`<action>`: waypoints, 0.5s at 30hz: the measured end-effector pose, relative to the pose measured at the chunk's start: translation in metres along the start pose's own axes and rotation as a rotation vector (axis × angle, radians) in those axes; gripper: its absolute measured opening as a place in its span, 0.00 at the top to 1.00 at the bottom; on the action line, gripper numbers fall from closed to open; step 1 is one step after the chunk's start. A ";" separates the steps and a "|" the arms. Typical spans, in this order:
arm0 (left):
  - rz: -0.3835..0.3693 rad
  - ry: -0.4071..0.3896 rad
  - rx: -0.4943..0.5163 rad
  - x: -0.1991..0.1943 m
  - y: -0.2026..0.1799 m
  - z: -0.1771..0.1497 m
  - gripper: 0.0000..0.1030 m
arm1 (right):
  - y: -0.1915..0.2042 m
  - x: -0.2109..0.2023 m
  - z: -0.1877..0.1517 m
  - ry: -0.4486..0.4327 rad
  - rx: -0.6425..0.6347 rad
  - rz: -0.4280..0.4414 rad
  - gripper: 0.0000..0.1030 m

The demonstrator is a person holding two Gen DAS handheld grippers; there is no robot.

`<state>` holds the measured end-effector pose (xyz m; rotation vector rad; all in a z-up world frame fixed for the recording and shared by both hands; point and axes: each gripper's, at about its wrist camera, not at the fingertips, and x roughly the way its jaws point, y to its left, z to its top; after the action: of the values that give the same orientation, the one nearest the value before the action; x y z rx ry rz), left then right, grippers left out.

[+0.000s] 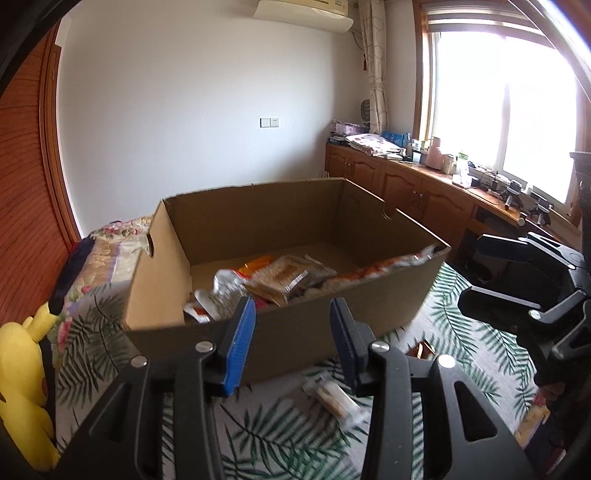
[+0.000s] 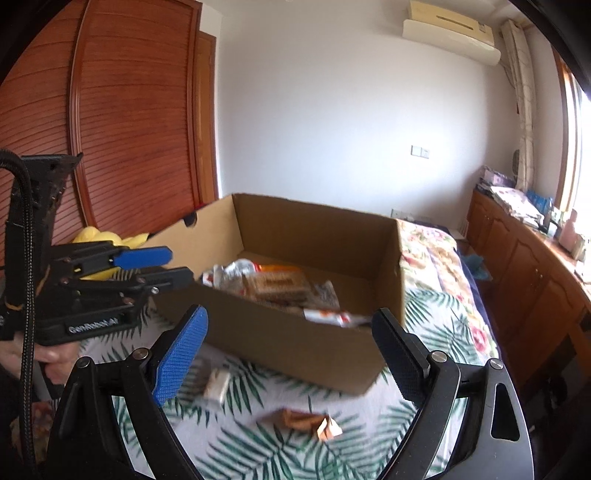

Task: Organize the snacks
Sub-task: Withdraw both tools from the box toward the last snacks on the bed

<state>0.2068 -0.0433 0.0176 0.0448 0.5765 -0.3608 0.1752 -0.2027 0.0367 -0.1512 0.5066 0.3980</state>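
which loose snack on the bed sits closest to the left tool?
The pale clear-wrapped snack, lying just below the open left tool. The orange-brown packet lies further right.

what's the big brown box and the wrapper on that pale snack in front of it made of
Open brown box: looks like corrugated cardboard, matte, with raw cut edges and punched handle holes. Pale snack bar on the leaf-print bedspread: wrapper seems clear glossy plastic film, the contents showing through; blur leaves it uncertain.

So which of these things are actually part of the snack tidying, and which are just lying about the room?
Part of the job:
- cardboard box
- snack packets in the box
- pale wrapped snack on the bed
- brown wrapped snack on the bed
- left gripper, right gripper, both empty, jaws apart

Just lying about:
- yellow plush toy
- air conditioner
- wooden cabinets
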 end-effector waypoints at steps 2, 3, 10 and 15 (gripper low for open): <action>-0.004 0.010 -0.004 0.001 -0.003 -0.007 0.60 | -0.004 -0.002 -0.008 0.013 0.012 -0.006 0.11; -0.004 0.018 -0.004 0.003 -0.005 -0.010 0.60 | -0.004 -0.003 -0.013 0.019 0.017 -0.008 0.11; 0.003 0.098 0.020 0.027 -0.018 -0.038 0.60 | -0.016 0.008 -0.044 0.091 0.060 -0.017 0.12; -0.009 0.156 0.013 0.045 -0.025 -0.049 0.60 | -0.023 0.023 -0.062 0.141 0.079 -0.025 0.12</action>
<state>0.2073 -0.0746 -0.0468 0.0834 0.7284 -0.3721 0.1760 -0.2307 -0.0275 -0.1094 0.6582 0.3433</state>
